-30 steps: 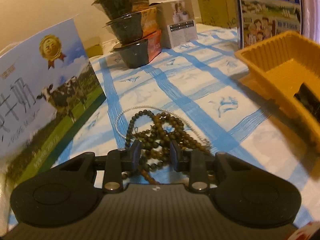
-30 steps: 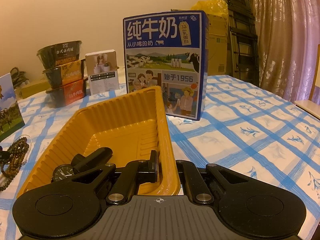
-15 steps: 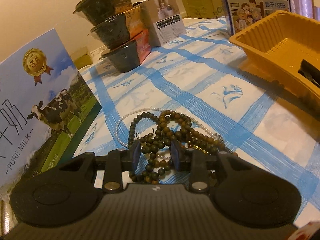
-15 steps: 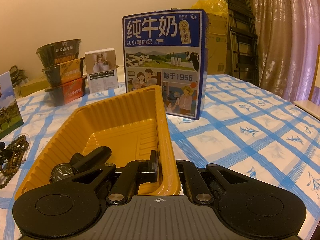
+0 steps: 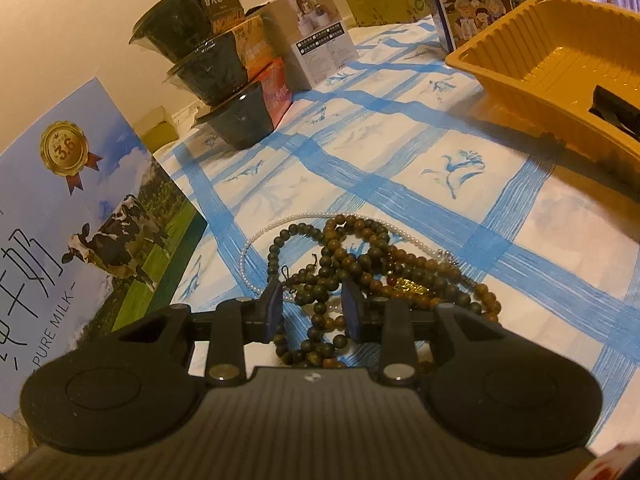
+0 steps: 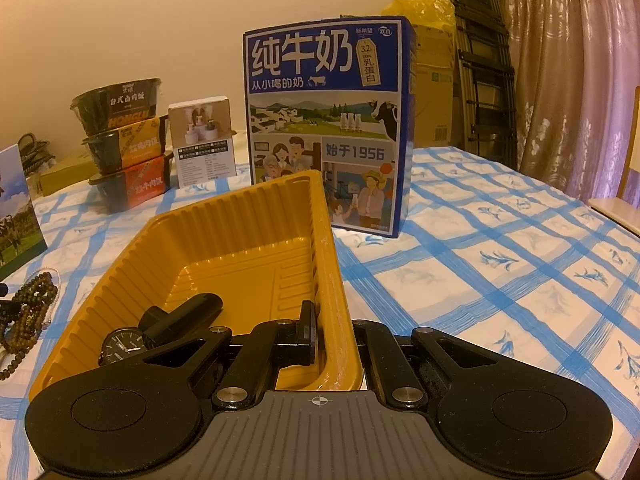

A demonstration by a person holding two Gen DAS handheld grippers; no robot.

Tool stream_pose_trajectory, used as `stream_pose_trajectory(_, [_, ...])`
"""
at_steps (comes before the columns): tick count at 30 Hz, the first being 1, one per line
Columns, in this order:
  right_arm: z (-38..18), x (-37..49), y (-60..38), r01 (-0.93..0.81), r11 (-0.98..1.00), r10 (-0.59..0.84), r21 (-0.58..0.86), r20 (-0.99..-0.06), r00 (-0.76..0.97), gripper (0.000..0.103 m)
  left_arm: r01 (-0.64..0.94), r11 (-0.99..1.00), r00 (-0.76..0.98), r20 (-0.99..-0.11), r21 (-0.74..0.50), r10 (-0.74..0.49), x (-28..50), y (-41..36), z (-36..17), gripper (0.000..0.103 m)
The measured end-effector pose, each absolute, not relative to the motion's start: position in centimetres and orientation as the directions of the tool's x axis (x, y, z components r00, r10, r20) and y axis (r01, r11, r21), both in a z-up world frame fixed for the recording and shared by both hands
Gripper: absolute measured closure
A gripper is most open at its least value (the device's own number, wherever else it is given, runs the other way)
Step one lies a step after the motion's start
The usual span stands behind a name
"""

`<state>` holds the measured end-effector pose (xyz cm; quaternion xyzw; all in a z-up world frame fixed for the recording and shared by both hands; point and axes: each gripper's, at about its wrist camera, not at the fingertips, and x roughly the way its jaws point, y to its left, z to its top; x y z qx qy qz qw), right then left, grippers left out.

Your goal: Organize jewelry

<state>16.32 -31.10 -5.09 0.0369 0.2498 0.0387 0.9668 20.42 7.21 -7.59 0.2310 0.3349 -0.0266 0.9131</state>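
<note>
A tangle of dark green and brown bead strands [image 5: 360, 264] lies on the blue-checked cloth with a thin white pearl necklace [image 5: 256, 240] looped around it. My left gripper [image 5: 314, 306] is open, its jaws low on either side of some strands at the pile's near edge. The beads also show at the left edge of the right wrist view [image 6: 28, 312]. My right gripper [image 6: 334, 338] is shut on the near right wall of the yellow tray [image 6: 240, 236], which holds a black wristwatch [image 6: 124, 346].
A pale blue milk carton [image 5: 76, 216] stands close on the left. Stacked black food bowls [image 5: 216, 64] and a small white box [image 5: 316, 48] stand behind. A tall blue milk carton [image 6: 326, 120] stands behind the tray. The tray also shows at right [image 5: 560, 40].
My left gripper has tilted and shifted so the bead pile sits lower and more to the right between its jaws. The right gripper and the tray have stayed still.
</note>
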Motion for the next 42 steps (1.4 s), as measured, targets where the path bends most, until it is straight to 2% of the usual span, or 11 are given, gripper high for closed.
stream_pose_trajectory(9, [-5.0,16.3,-31.0,-0.056,0.994,0.092,0.089,-0.48,0.872,0.097,0.254,0.843,0.77,-0.626,0.475,0.121,21.1,6.3,-8.4,0.074])
stream_pose_trajectory(12, [-5.0,16.3,-31.0,-0.056,0.994,0.092,0.089,-0.481,0.872,0.097,0.286,0.819,0.764,-0.635,0.498,0.119,21.6,5.7,-9.0,0.09])
stream_pose_trajectory(14, [-5.1,16.4,-30.9,-0.054,0.994,0.091,0.09,-0.482,0.871,0.097,0.283,0.824,0.763,-0.636,0.49,0.116,21.8,5.7,-8.9,0.095])
stream_pose_trajectory(16, [-5.1,16.5,-30.9,-0.055,0.994,0.092,0.091,-0.483,0.871,0.097,0.244,0.871,0.761,-0.641,0.426,0.101,22.1,6.4,-8.0,0.096])
stream_pose_trajectory(19, [-5.1,16.5,-30.9,-0.054,0.994,0.091,0.09,-0.483,0.871,0.097,0.159,0.946,0.778,-0.626,0.284,0.057,22.2,8.2,-5.4,0.096])
stream_pose_trajectory(23, [-5.1,16.6,-30.8,-0.053,0.994,0.092,0.093,-0.483,0.871,0.097,0.103,0.973,0.809,-0.586,0.207,0.039,21.9,9.5,-1.2,0.096])
stream_pose_trajectory(31, [-4.8,16.6,-30.6,-0.061,0.993,0.104,0.106,-0.472,0.876,0.097,0.035,0.988,0.871,-0.489,0.151,0.044,19.9,11.2,7.6,0.096])
stream_pose_trajectory(42, [-4.3,16.7,-30.5,-0.062,0.991,0.112,0.122,-0.465,0.878,0.097,-0.016,0.988,0.943,-0.325,0.151,0.065,15.5,11.0,19.7,0.096])
